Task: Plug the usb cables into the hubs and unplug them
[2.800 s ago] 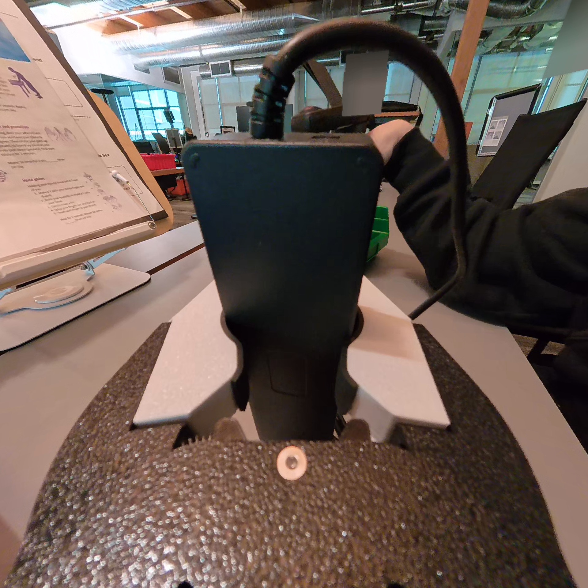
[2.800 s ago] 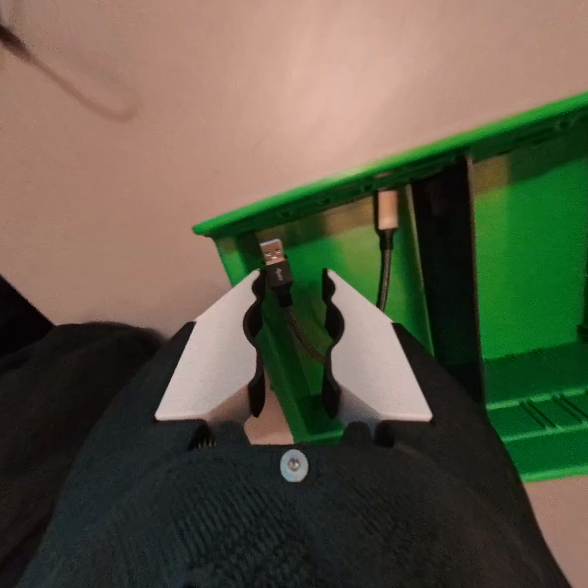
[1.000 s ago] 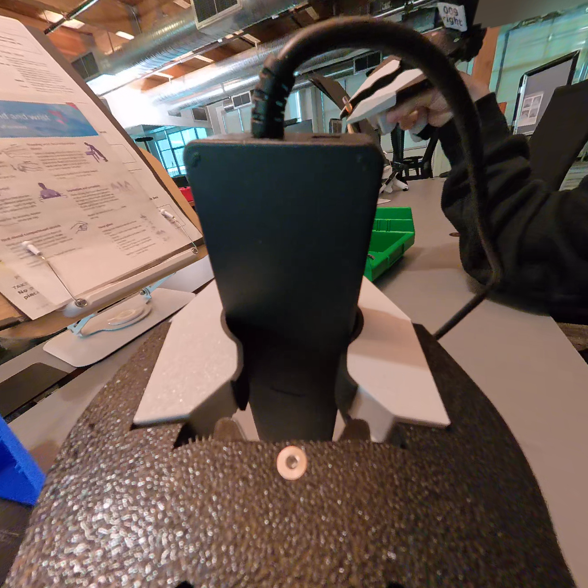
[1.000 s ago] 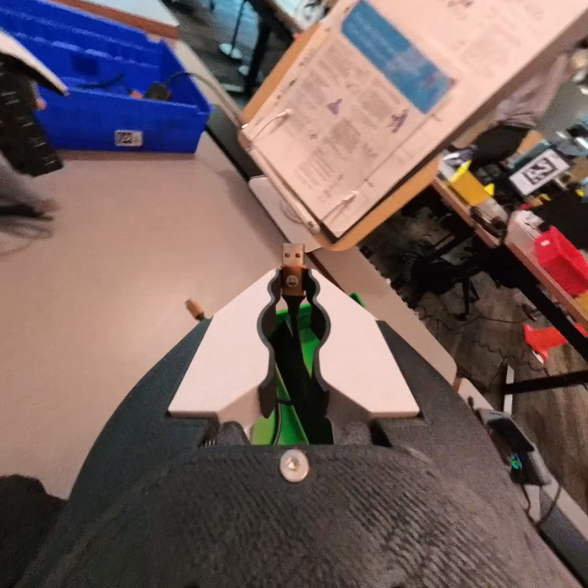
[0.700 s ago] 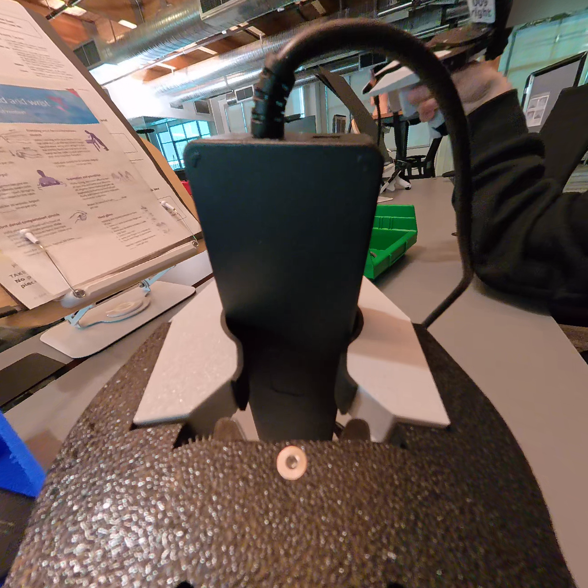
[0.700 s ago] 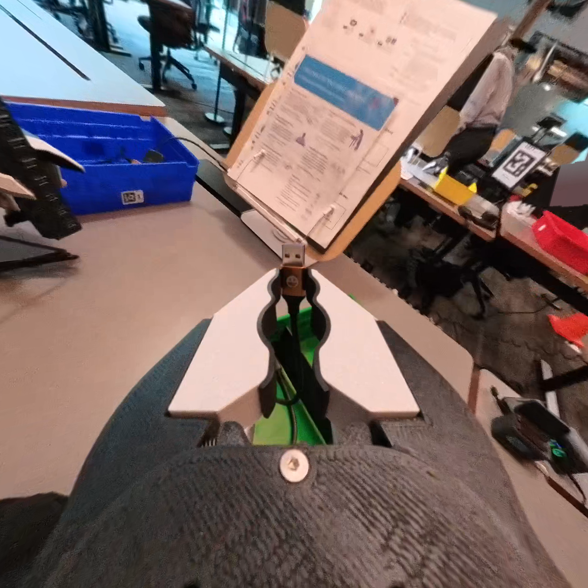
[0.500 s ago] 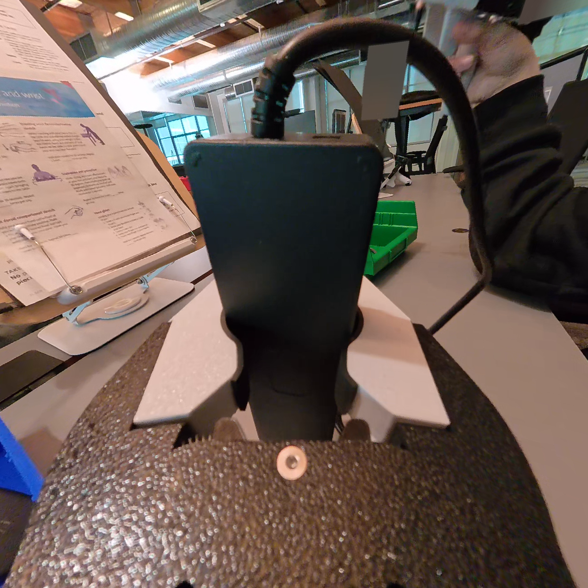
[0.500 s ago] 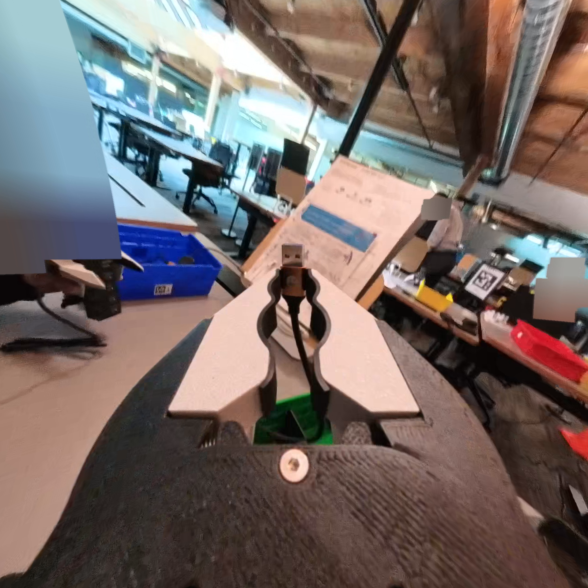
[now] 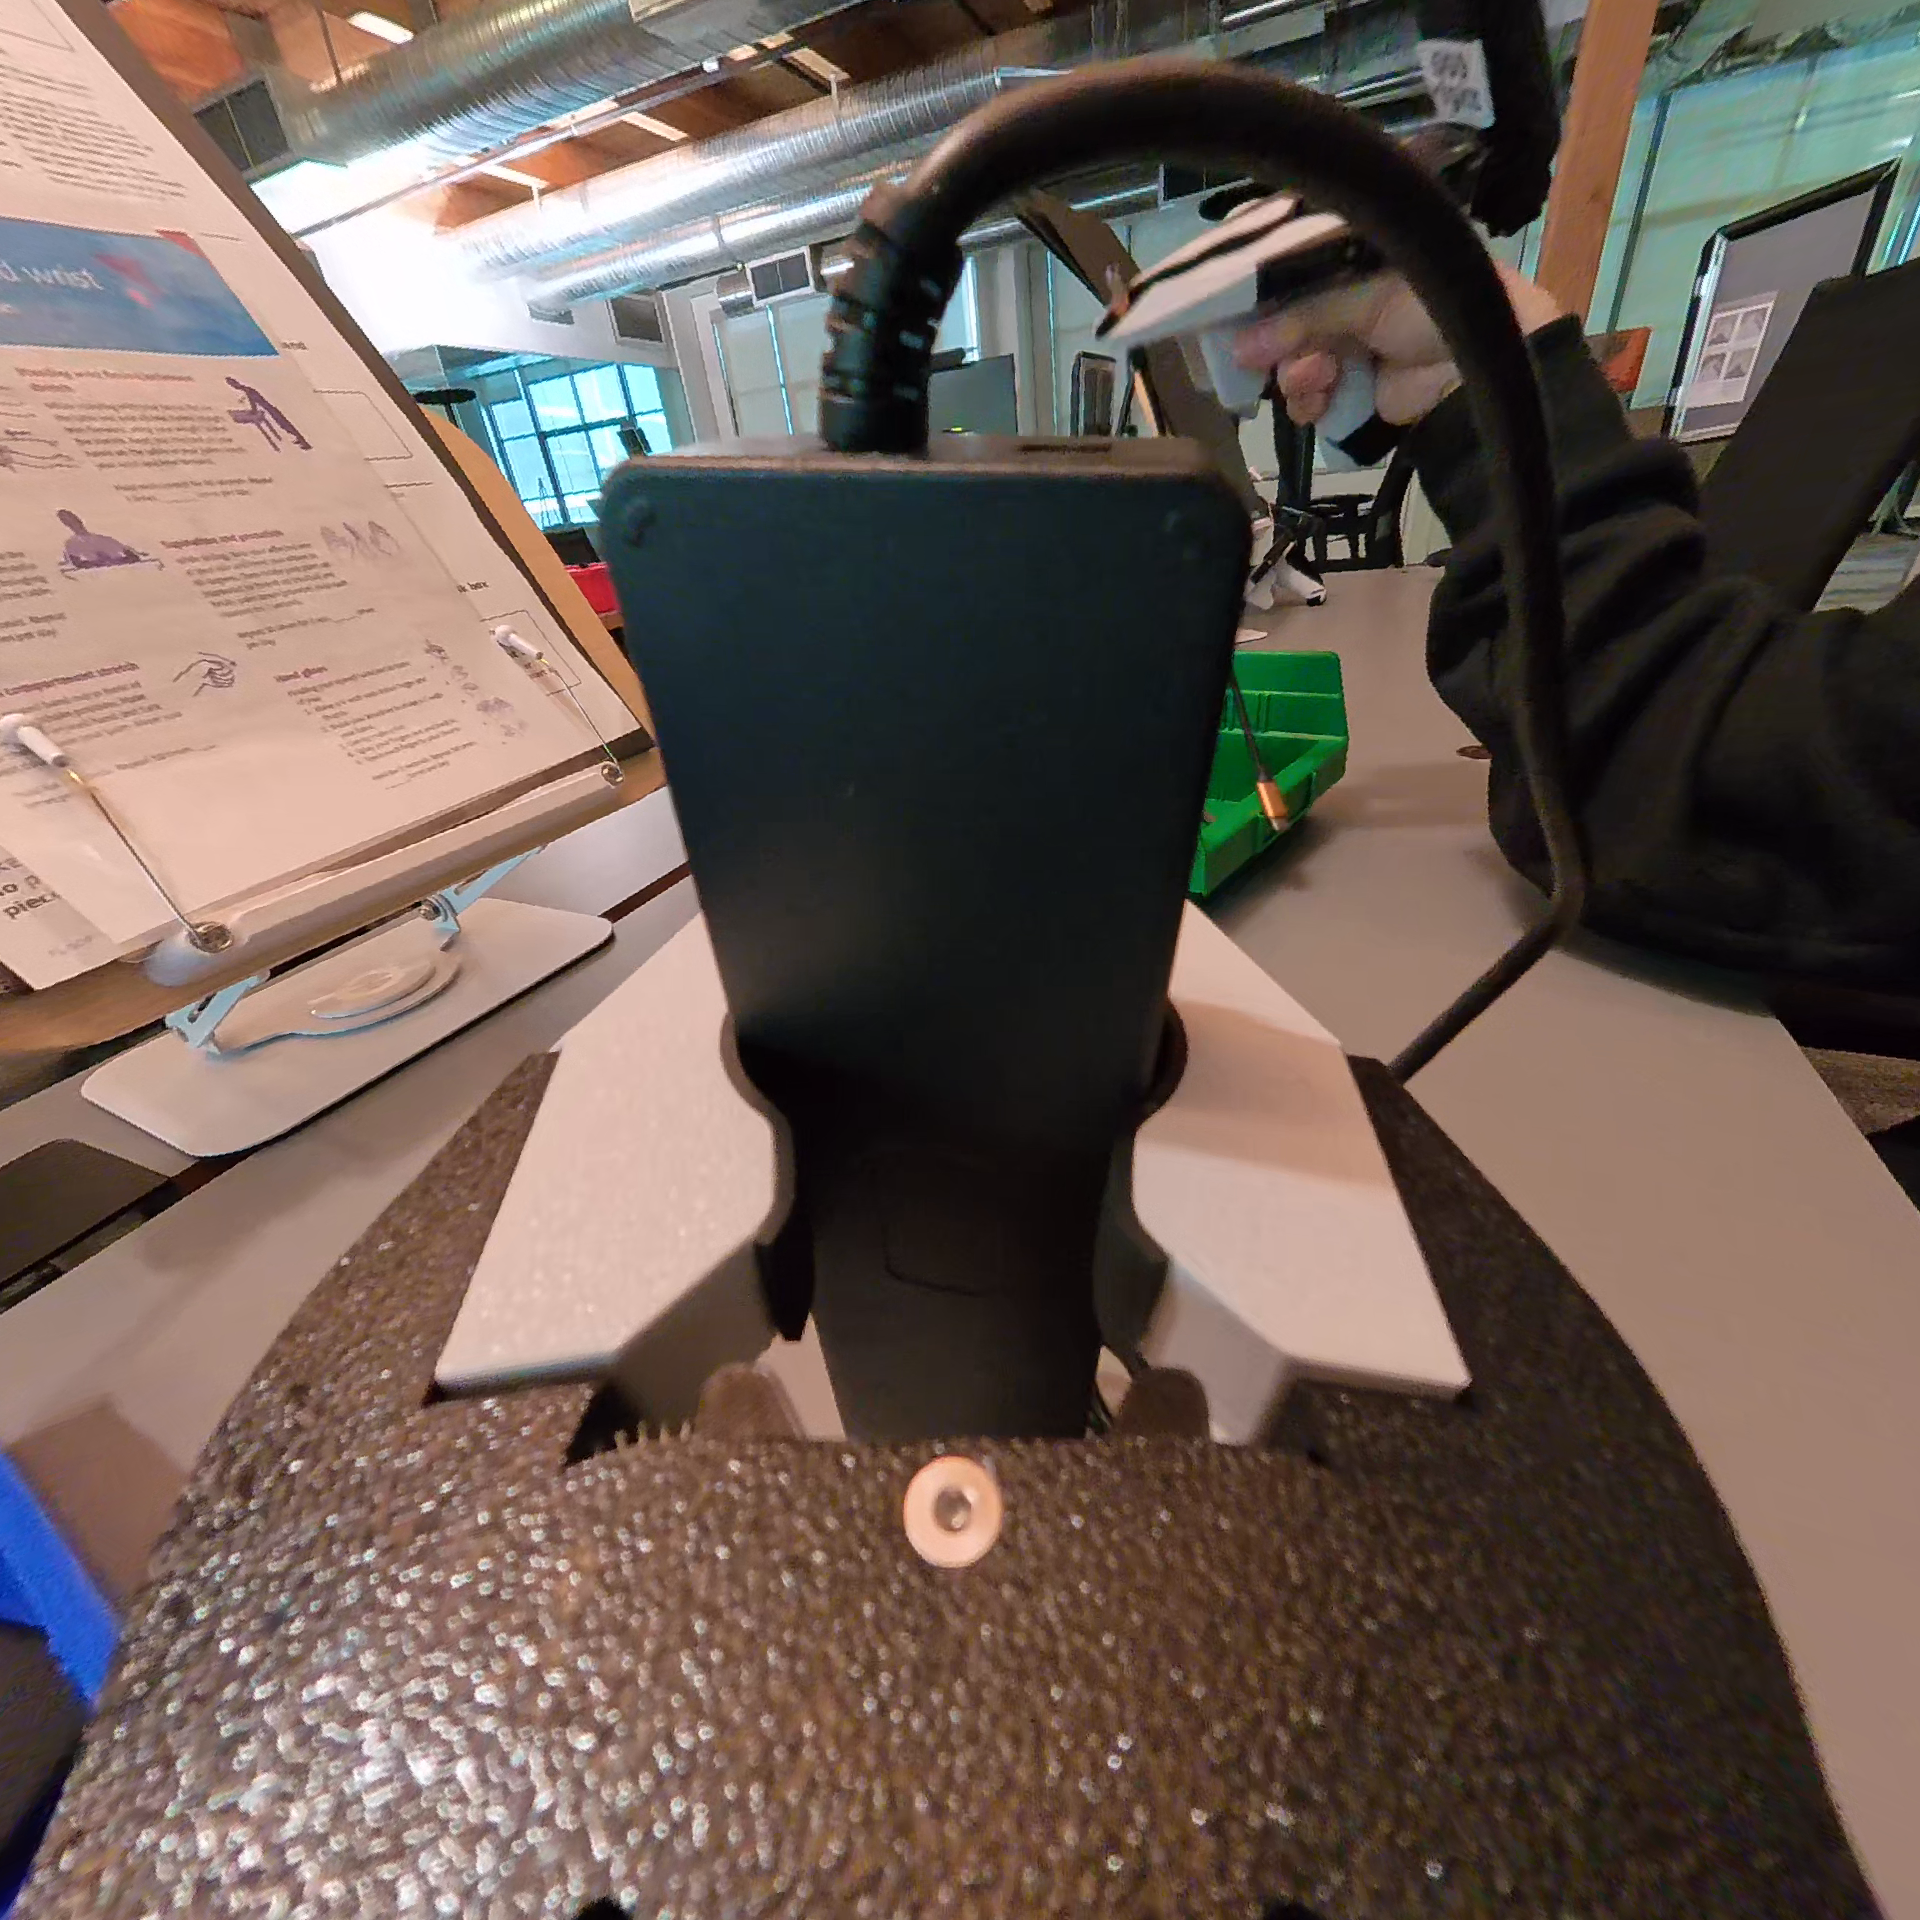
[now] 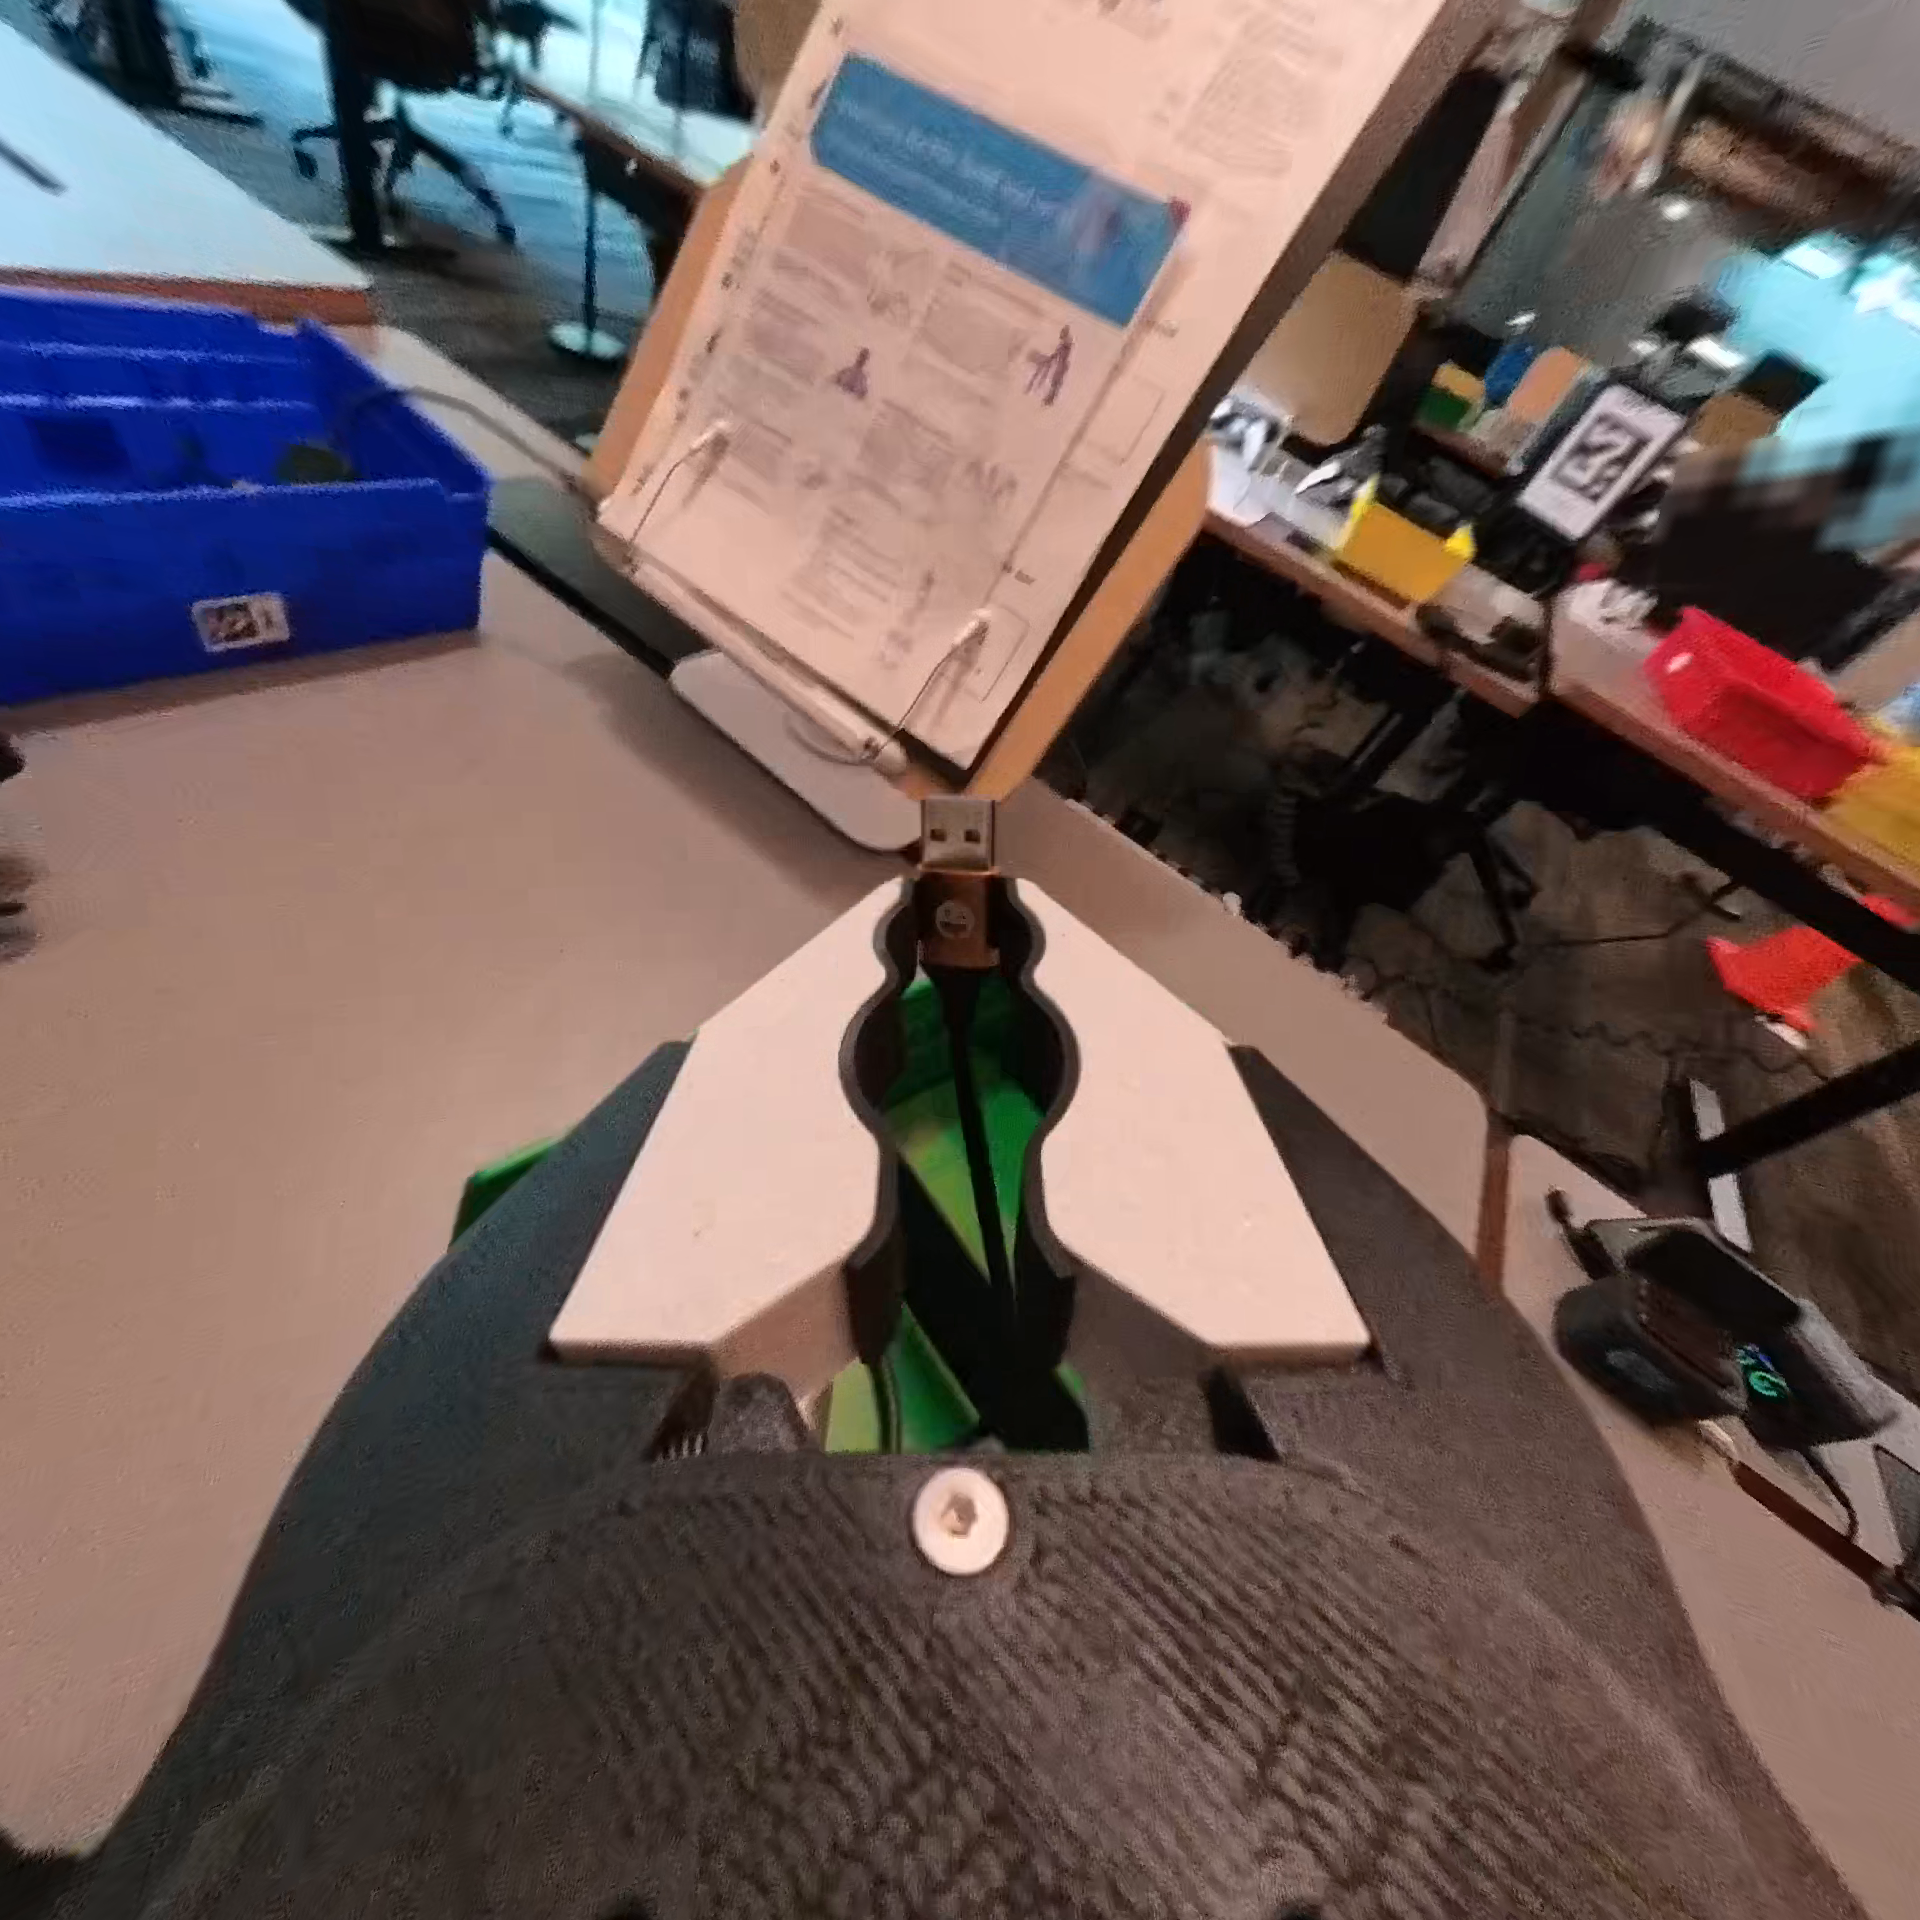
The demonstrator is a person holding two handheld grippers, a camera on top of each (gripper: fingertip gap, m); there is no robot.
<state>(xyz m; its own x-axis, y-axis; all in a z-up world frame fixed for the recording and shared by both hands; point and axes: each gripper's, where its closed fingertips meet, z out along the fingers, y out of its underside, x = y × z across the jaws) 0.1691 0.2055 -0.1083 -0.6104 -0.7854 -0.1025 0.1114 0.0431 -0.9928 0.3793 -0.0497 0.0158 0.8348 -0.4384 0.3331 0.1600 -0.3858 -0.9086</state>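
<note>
Above grey table (image 10: 312,935) | left fingers (image 9: 644,1195) clamp hub (image 9: 925,790) | right fingers (image 10: 769,1143) pinch usb cable (image 10: 958,930) over green bin (image 10: 935,1049)

Grey table (image 9: 1621,1164); exposed ducts (image 9: 644,114) overhead; windows (image 9: 561,426) at rear; bkgd benches (image 10: 1475,623).

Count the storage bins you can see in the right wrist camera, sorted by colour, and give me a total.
Blue bin: 1
Green bin, partly hidden under the right gripper: 1
Red bin: 1
Yellow bin: 1
Total: 4
</note>
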